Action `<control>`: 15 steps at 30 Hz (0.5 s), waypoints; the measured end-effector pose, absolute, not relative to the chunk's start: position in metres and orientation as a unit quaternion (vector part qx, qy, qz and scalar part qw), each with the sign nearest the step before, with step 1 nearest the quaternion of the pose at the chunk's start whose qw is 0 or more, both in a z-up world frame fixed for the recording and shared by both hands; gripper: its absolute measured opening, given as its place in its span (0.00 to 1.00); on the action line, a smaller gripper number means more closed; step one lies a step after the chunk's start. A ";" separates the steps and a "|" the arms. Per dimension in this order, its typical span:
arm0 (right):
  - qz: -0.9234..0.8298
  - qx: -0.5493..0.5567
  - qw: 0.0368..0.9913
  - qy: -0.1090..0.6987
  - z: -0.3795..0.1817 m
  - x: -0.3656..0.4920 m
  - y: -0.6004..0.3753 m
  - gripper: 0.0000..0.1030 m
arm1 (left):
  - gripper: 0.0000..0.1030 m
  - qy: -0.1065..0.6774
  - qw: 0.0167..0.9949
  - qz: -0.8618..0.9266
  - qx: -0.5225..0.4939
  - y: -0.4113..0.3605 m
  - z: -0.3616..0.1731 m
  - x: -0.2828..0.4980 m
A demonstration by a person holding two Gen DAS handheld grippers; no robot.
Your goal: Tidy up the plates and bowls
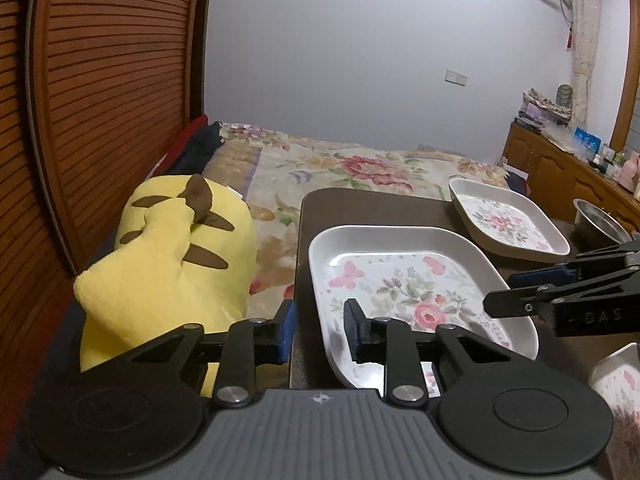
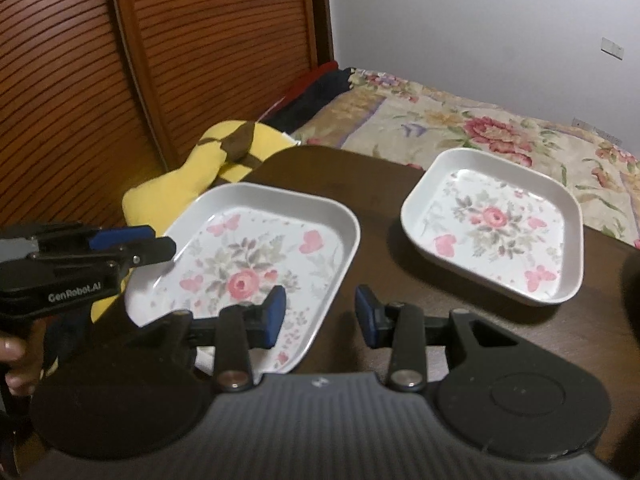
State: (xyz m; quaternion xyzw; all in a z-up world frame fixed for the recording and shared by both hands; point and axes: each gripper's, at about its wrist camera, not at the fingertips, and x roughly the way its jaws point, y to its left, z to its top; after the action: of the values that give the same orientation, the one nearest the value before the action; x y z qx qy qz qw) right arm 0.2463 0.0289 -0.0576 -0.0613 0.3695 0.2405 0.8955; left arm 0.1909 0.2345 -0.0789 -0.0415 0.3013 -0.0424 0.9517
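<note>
The left gripper point(image 1: 320, 330) has its narrowed jaws astride the near floral dish's point(image 1: 404, 280) left rim, without visible contact; the right gripper point(image 2: 320, 314), jaws part-open and empty, hangs over its right rim.

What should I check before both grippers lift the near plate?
1. Left gripper straddles the near plate's left rim: ok.
2. Right gripper straddles its right rim: ok.
3. Pads press the rim: not ok, gaps show.
4. Near plate empty: ok.
5. Far plate lies apart from it on the table: ok.
</note>
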 end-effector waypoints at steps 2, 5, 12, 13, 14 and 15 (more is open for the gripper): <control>0.241 -0.063 0.893 0.374 -0.060 0.247 0.031 0.37 | 0.23 0.302 0.951 -0.045 -0.043 0.234 -0.079 0.191; 0.242 -0.066 0.891 0.378 -0.062 0.248 0.033 0.34 | 0.22 0.303 0.951 -0.047 -0.044 0.234 -0.080 0.191; 0.245 -0.064 0.887 0.386 -0.065 0.251 0.034 0.29 | 0.16 0.309 0.949 -0.051 -0.047 0.235 -0.084 0.193; 0.246 -0.065 0.887 0.386 -0.065 0.251 0.033 0.29 | 0.15 0.310 0.948 -0.051 -0.048 0.235 -0.085 0.193; 0.247 -0.066 0.887 0.385 -0.065 0.251 0.034 0.28 | 0.15 0.311 0.948 -0.052 -0.048 0.235 -0.085 0.193; 0.247 -0.066 0.887 0.385 -0.065 0.251 0.034 0.28 | 0.15 0.310 0.948 -0.052 -0.050 0.235 -0.085 0.193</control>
State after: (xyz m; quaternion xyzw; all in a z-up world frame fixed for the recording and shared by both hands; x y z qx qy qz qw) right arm 0.2506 0.0336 -0.0654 -0.0655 0.3851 0.2471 0.8867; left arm 0.1931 0.2354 -0.0854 -0.0496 0.3104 -0.0518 0.9479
